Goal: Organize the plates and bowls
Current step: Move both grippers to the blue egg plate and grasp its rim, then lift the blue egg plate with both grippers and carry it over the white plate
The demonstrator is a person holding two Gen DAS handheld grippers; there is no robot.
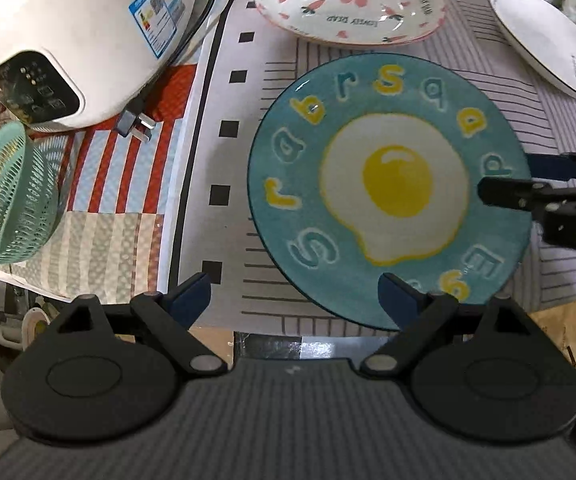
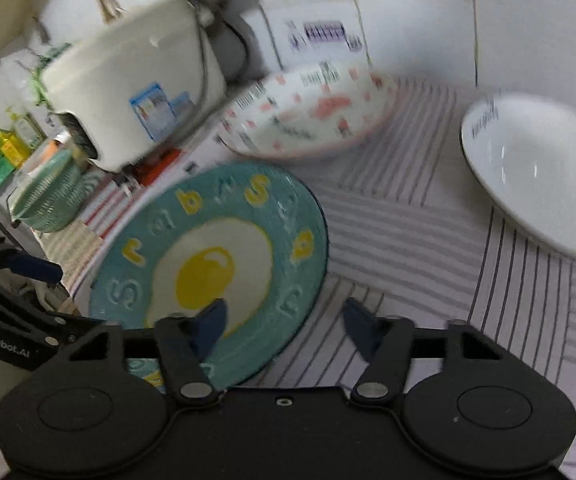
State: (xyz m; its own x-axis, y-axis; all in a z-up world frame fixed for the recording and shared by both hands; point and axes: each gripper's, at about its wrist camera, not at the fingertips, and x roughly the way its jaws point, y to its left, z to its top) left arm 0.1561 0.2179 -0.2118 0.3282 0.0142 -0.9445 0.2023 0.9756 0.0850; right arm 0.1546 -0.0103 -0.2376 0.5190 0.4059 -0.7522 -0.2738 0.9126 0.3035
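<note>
The left gripper (image 1: 294,294) hangs over the table's near edge with its jaws spread wide and nothing between them; its right finger (image 1: 402,296) overlaps the teal plate (image 1: 392,188) at that plate's 6 o'clock, though whether it touches cannot be told. The right gripper (image 2: 284,322) also stands wide and empty, its left finger (image 2: 210,326) over the teal plate's near rim, its right finger over the striped cloth (image 2: 428,240). In the left wrist view the right gripper (image 1: 528,184) reaches in from 3 o'clock, its tips at the plate's rim. The teal plate lies flat on the cloth, round and glazed, with a fried-egg picture in the middle and raised yellow and blue letters round the border. At 12 o'clock from it sits a shallow white dish (image 1: 350,2) printed with pink hearts and carrots, empty. At 2 o'clock is a plain white bowl (image 1: 548,40) with a thin dark rim, also empty. At 10 o'clock stands a glossy white cooker (image 1: 76,40) with a dark control panel and a blue label; its plug (image 1: 136,126) lies just beside it. At 9 o'clock a mint slotted plastic basket (image 1: 10,196) lies tipped on its side. The right wrist view is blurred.
</note>
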